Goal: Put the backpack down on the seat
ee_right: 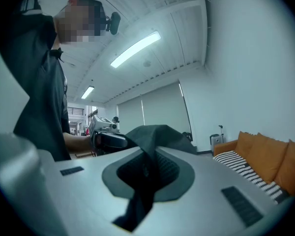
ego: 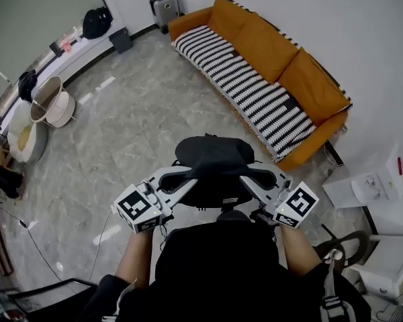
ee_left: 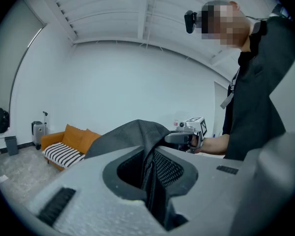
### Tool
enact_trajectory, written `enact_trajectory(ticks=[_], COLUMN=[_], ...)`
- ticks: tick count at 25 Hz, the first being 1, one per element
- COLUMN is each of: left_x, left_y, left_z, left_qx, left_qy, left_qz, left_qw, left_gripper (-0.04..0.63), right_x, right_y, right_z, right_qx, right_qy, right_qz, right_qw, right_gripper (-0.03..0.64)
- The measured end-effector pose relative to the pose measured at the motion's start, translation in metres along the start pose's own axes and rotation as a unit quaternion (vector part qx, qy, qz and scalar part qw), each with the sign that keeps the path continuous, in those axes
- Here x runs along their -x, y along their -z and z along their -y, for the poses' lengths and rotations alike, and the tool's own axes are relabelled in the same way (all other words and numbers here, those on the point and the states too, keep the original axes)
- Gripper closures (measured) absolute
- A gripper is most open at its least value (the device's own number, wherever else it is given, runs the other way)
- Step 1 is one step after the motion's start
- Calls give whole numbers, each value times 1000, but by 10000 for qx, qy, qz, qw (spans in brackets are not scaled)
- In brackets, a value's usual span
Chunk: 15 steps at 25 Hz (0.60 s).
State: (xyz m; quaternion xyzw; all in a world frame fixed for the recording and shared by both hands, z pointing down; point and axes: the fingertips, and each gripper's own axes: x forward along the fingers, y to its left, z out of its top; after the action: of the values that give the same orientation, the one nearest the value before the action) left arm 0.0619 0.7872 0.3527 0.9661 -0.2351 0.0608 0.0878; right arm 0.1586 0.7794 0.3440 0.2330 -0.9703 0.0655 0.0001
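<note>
The left gripper (ego: 183, 178) and the right gripper (ego: 250, 173) are each clamped on a fold of the black backpack (ego: 211, 158), one on either side. The backpack hangs between them in front of the person, above the marble floor (ego: 134, 126) and well apart from the orange sofa (ego: 269, 79) with its striped seat.

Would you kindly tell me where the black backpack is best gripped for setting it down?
Grip its upper fabric, one tool from each side. The left tool and right tool each pinch a fold there, and the soft backpack hangs between them, so it likely stays balanced.
</note>
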Motion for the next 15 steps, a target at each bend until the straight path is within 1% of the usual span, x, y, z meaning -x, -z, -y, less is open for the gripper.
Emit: enact_trajectory(ticks=[6,11,15], left_x=[-42,-73,-88], left_y=[-22,-39,-27], left_z=[-31,-47,-60], left_qx=[-76,144,144], left_qy=[-132,-306,-337], left_qz=[45,63,30], left_qw=[9999,9994,9993], left_gripper=[540,540,541], right_x=[-1,-1,1], right_y=[-19,-24,-19], right_z=[56,93,112], right_qx=[110,111,55], right_qy=[-106,-204,-210], right_qz=[81,125,99], right_qw=[9999,9997,9997], right_gripper=[580,581,581])
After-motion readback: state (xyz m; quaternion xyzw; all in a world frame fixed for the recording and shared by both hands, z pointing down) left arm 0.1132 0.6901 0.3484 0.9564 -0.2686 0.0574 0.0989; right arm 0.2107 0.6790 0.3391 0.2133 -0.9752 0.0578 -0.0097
